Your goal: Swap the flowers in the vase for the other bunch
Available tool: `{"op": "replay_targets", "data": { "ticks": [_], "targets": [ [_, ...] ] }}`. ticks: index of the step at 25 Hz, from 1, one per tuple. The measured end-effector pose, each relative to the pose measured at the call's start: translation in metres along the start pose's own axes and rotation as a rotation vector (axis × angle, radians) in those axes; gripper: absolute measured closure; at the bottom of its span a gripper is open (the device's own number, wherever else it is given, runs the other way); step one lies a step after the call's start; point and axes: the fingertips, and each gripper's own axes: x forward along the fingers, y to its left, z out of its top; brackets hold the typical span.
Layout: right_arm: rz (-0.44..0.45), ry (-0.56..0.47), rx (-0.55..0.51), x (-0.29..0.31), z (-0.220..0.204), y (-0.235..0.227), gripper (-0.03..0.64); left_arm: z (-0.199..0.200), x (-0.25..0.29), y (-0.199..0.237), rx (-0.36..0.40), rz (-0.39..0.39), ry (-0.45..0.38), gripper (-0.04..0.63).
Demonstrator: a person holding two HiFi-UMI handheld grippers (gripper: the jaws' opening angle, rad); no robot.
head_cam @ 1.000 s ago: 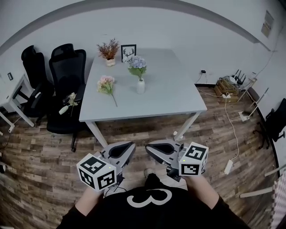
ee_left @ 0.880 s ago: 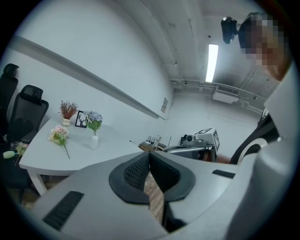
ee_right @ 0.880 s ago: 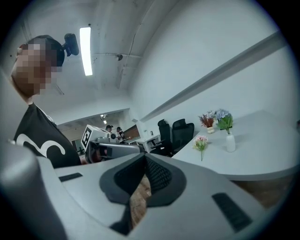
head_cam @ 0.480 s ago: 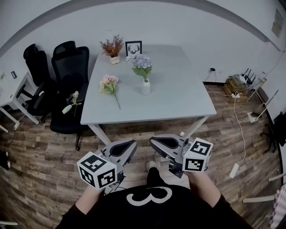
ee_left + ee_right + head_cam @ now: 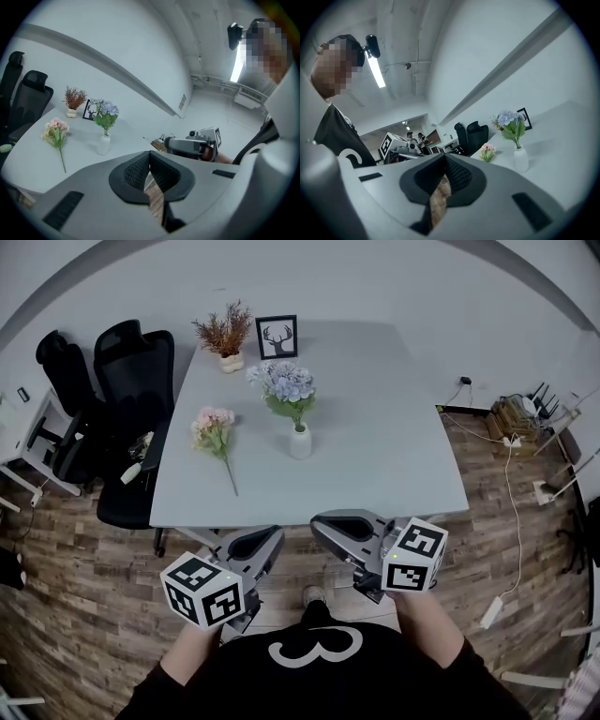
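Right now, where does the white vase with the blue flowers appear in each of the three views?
Head view: the white vase stands near the picture's centre.
Left gripper view: the vase is left of centre, above the jaws.
Right gripper view: the vase is at the right, mid-height.
Shared landmark: the pink bunch lies left of it in every view.

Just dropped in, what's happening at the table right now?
A person holds the left hand-held gripper and right hand-held gripper, both shut and empty, just short of the table. The blue flowers sit in the white vase; the pink bunch lies on the table beside it. Nothing touched yet.
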Motion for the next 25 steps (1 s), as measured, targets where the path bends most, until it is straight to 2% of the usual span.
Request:
{"op": "replay_targets", "data": {
  "ticks": [7, 14, 19, 25],
  "targets": [
    [0.022, -0.002, -0.019, -0.002, 0.04, -0.07, 0.609, 0.043, 0.059, 0.016, 0.006, 0.003, -0.024, 0.583],
    [0.07, -0.029, -0.074, 0.007, 0.067, -0.083, 0.607, 0.063, 0.067, 0.032, 0.014, 0.05, -0.058, 0.583],
    [0.039, -0.039, -0.087, 0.017, 0.077, -0.099, 0.603, 0.075, 0.07, 0.046, 0.004, 0.061, -0.077, 0.583],
    [-0.004, -0.039, -0.1, 0.032, 0.086, -0.125, 0.53, 0.085, 0.087, 0.072, -0.001, 0.047, -0.061, 0.583]
  ]
}}
